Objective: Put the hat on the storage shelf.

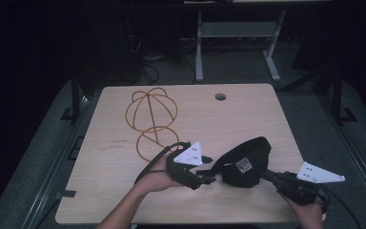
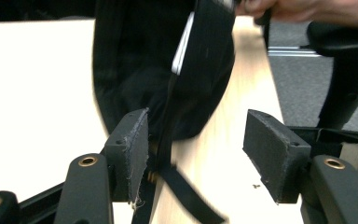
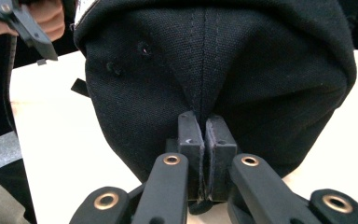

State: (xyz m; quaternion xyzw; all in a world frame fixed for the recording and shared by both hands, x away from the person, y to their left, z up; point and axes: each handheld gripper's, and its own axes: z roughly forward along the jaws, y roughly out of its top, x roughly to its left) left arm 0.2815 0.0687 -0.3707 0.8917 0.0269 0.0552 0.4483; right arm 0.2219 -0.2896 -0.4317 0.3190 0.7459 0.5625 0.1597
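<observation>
A black fabric cap [image 1: 245,162] lies near the table's front edge, right of centre. My right gripper [image 1: 266,174] comes at it from the right and is shut on the cap's crown; in the right gripper view the jaws [image 3: 206,128] pinch the seam of the cap [image 3: 214,60]. To the left of the cap, my left gripper [image 1: 208,170] stands open. In the left gripper view its jaws [image 2: 198,140] are wide apart, the cap [image 2: 168,60] hangs just beyond them, and the cap's black strap [image 2: 186,196] runs past the left pad [image 2: 137,149].
An orange wire hat frame [image 1: 150,109] lies on the wooden table [image 1: 248,114], behind the left gripper. A round cable hole [image 1: 220,97] sits near the far edge. Beyond the table are desk legs and cables on a dark floor.
</observation>
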